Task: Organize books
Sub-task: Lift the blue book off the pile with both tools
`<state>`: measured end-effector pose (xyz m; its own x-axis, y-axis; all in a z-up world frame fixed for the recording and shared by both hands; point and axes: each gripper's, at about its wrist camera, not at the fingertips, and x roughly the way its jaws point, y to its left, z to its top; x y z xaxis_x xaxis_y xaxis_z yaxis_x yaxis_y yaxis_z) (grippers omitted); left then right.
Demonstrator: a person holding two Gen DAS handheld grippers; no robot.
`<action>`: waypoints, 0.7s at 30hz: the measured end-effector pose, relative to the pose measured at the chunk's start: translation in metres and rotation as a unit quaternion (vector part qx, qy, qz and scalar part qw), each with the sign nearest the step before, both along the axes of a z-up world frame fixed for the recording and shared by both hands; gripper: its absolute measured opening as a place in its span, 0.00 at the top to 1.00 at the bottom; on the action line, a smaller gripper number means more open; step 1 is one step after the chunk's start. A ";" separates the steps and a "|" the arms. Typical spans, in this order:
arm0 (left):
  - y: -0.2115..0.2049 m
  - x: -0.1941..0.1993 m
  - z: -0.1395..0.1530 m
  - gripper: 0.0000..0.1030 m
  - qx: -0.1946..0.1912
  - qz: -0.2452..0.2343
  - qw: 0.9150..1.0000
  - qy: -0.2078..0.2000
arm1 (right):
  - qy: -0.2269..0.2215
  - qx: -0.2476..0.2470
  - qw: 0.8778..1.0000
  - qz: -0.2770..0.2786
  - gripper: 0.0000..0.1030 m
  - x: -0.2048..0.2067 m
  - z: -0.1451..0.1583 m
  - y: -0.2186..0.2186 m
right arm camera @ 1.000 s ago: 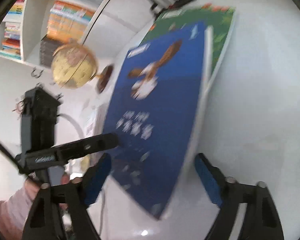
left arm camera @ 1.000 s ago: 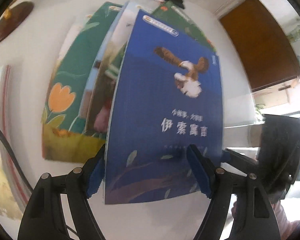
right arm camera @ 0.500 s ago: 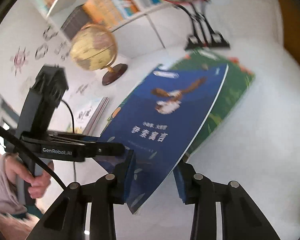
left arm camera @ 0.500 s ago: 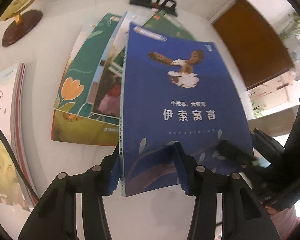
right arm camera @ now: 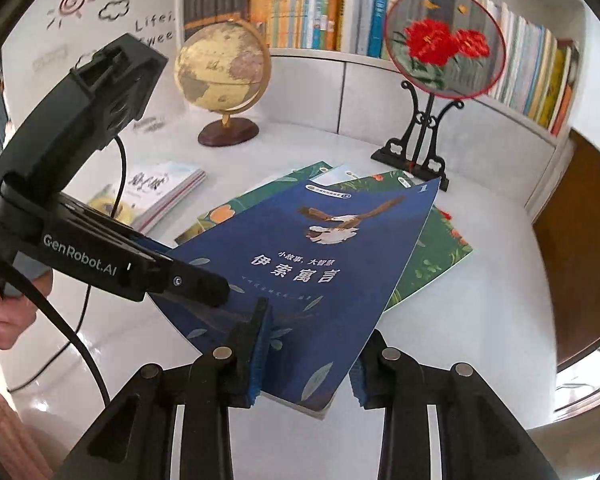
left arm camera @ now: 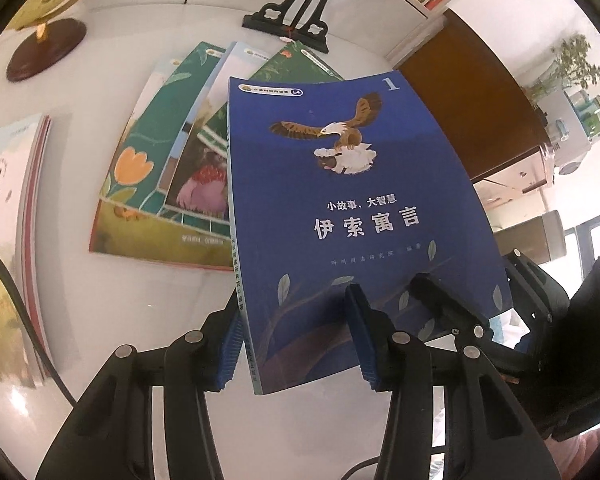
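Clamping the blue book [left arm camera: 340, 216], left gripper [left arm camera: 296, 344] holds firm while right gripper [right arm camera: 306, 364] is closing on it.

The blue paperback with the eagle cover [left arm camera: 340, 208] hides most of the fanned green picture books [left arm camera: 148, 168] beneath it. At the left edge of the left wrist view, a pale stack of thin books [left arm camera: 8, 216] is cut off. The small print under the blue cover's title is unreadable.
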<state>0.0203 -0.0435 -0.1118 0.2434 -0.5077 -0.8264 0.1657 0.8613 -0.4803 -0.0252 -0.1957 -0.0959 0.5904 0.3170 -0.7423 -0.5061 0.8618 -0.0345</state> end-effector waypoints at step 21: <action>0.050 -0.013 -0.028 0.57 -0.018 0.046 0.998 0.035 | 0.106 0.086 0.990 -0.032 0.68 0.005 -0.019 0.009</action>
